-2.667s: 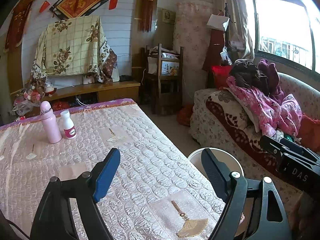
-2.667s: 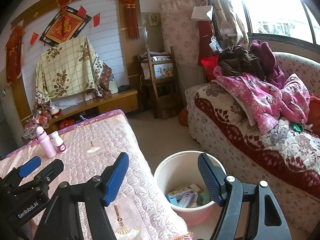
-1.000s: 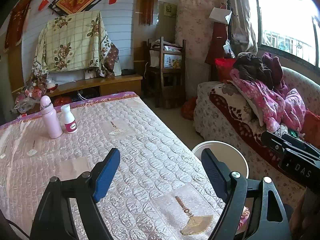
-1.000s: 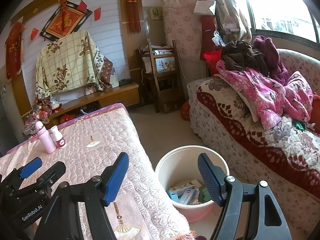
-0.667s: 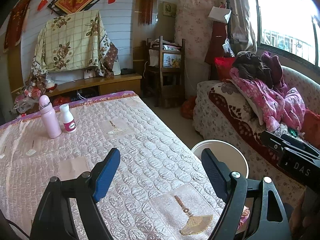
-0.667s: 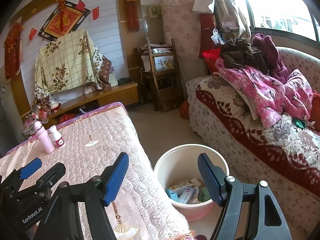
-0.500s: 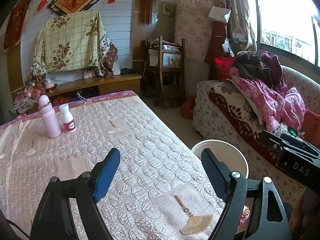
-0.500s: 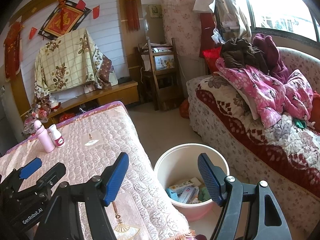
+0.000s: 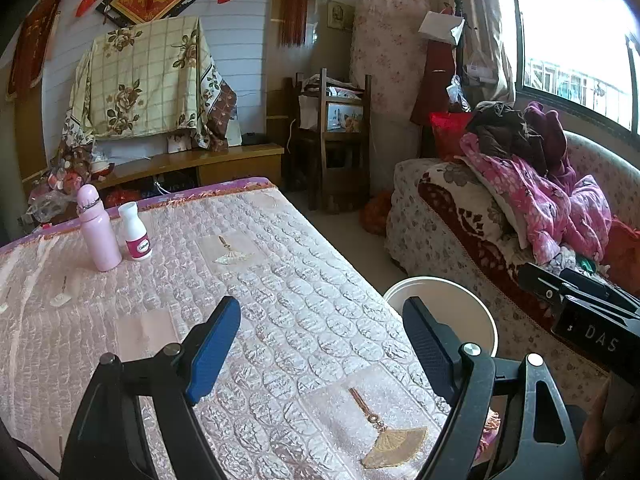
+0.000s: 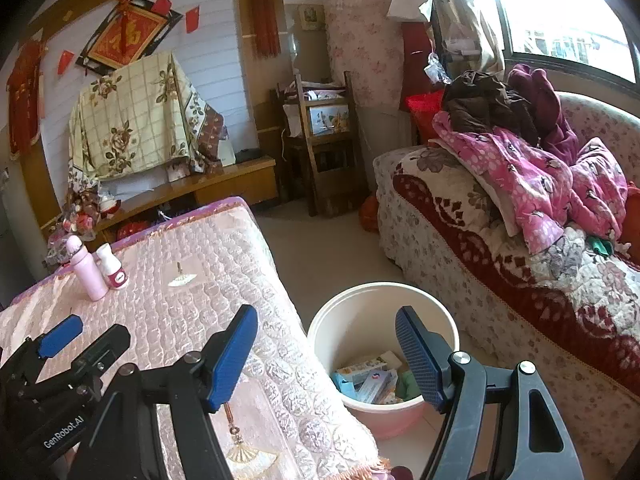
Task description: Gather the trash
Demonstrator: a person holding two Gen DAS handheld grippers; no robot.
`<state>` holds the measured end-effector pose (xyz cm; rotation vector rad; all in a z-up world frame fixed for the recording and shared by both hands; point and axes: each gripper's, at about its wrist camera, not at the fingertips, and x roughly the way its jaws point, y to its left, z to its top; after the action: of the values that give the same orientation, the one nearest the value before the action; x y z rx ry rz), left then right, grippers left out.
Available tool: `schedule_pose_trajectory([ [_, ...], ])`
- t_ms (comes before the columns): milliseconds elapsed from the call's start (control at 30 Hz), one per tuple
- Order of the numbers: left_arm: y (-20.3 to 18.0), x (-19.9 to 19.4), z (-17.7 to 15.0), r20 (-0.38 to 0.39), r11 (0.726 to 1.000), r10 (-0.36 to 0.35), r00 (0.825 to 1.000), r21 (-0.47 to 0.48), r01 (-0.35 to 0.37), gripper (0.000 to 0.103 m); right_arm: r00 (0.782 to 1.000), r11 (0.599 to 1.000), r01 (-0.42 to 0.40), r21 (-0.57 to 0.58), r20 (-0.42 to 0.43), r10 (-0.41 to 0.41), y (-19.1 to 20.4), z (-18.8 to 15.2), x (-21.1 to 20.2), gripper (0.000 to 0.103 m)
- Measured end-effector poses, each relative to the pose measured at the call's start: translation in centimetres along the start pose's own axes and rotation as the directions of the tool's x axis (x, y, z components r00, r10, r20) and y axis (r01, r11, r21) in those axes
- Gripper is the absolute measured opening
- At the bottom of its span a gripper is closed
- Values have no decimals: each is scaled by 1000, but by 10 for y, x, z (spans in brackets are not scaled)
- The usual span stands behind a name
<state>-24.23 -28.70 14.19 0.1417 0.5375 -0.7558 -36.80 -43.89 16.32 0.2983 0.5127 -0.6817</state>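
Observation:
A pink bucket (image 10: 432, 304) with a cream inside stands on the floor beside the table; several boxes and wrappers (image 10: 368, 378) lie in it. Its rim (image 9: 440, 282) shows past the table edge in the left wrist view. My right gripper (image 10: 326, 350) hangs open and empty above the table corner and the bucket. Over the quilted pink tablecloth (image 9: 280, 280) my left gripper (image 9: 320, 340) is open with nothing between its blue pads. A pink bottle (image 9: 98, 228) and a small white bottle (image 9: 134, 232) stand upright at the table's far left, also seen as the pink bottle (image 10: 84, 268) from the right.
A sofa (image 10: 500, 248) heaped with pink clothes (image 10: 532, 176) runs along the right, close to the bucket. A wooden chair (image 9: 340, 140) and a low wooden bench (image 9: 192, 164) stand at the back wall. Bare floor (image 10: 328, 256) lies between table and sofa.

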Motion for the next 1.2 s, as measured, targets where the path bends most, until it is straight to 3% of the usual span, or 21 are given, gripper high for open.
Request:
schedule_pose_trajectory([
  [1200, -20, 3, 1, -13, 999, -17, 1000, 41, 17, 84, 1000, 1000, 21, 14, -11, -21, -16, 10, 2, 75],
])
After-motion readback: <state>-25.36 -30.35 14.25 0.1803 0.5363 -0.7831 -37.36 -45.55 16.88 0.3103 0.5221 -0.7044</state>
